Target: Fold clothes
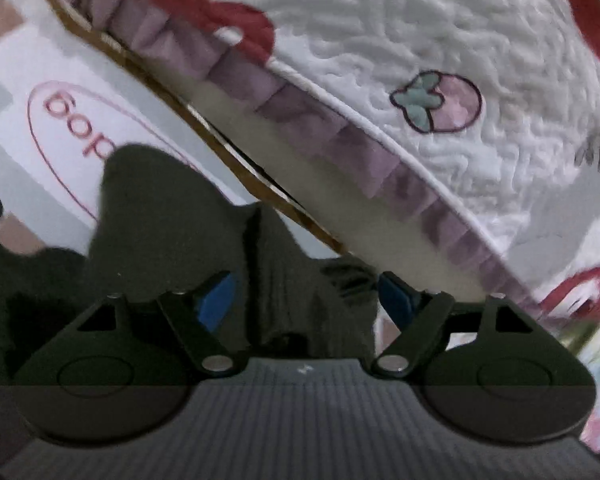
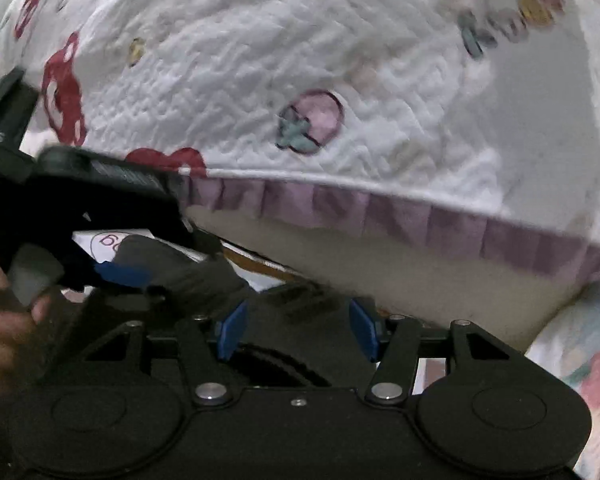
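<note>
White quilted bedding [image 1: 440, 32] with a purple frill is filling the background; a dark garment [image 1: 204, 232] is hanging below its edge, lying between both wide-open grippers, left gripper [image 1: 306, 300] and right gripper [image 2: 296, 330], unpinched.

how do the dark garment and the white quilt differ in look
The dark garment is plain dark cloth without print; the white quilt is pale, stitched in a wavy texture, printed with red shapes and a pink strawberry, and edged with a purple frill. The garment hangs low near the grippers; the quilt covers the bed above. Both are fabric.
</note>
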A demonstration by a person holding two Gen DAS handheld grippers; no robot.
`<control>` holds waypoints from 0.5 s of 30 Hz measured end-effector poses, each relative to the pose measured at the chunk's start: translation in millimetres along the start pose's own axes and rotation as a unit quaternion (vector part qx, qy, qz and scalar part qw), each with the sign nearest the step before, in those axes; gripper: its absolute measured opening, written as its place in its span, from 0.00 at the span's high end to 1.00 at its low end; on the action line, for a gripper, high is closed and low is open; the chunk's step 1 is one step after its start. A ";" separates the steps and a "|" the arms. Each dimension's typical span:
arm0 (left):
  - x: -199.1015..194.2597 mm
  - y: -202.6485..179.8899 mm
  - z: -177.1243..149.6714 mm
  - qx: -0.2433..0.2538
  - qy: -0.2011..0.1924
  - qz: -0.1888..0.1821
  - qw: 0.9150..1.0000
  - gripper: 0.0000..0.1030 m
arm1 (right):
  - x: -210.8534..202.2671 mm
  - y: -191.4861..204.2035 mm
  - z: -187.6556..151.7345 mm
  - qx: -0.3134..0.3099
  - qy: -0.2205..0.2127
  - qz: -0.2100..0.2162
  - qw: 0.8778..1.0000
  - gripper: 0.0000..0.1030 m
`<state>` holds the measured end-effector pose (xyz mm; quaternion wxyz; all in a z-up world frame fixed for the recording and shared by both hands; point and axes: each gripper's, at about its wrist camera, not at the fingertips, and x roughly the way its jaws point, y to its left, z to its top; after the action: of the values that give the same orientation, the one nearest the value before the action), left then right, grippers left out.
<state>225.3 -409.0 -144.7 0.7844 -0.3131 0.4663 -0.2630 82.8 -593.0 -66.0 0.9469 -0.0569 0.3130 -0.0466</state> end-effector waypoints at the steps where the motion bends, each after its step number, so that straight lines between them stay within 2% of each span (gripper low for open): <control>1: 4.7 -1.8 -0.3 0.012 0.014 0.011 1.000 0.23 | 1.3 -6.4 -4.2 0.015 0.000 0.017 1.000 0.40; 3: 15.7 -7.9 -1.0 0.043 0.040 0.038 0.998 0.23 | 2.0 -12.0 -11.2 0.031 -0.011 0.052 0.998 0.40; 5: 22.2 -14.8 -1.1 0.062 0.049 0.046 0.996 0.24 | -0.6 -6.6 -15.4 0.014 -0.040 0.071 0.997 0.40; 6: 24.9 -17.8 -0.1 0.072 0.056 0.044 0.995 0.35 | -2.9 -1.7 -16.2 -0.001 -0.058 0.074 0.996 0.40; 7: 27.8 -21.1 1.4 0.085 0.065 0.036 0.994 0.75 | -3.9 1.8 -16.5 -0.011 -0.072 0.082 0.994 0.40; 8: 31.2 -24.6 3.3 0.098 0.075 0.030 0.992 0.93 | -3.3 3.7 -16.4 -0.015 -0.079 0.094 0.992 0.40; 11: 31.9 -40.2 4.8 0.145 0.064 0.025 0.987 0.91 | 1.9 7.7 -18.2 -0.021 -0.080 0.097 0.992 0.40; 15: 25.1 -78.3 -10.3 0.235 0.033 0.020 0.971 0.92 | 16.1 6.7 -23.8 -0.037 -0.045 0.051 0.997 0.40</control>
<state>217.3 -481.4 -105.0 0.8257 -0.1013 0.4229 -0.3594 81.8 -590.3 -95.4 0.9583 -0.0781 0.2743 0.0162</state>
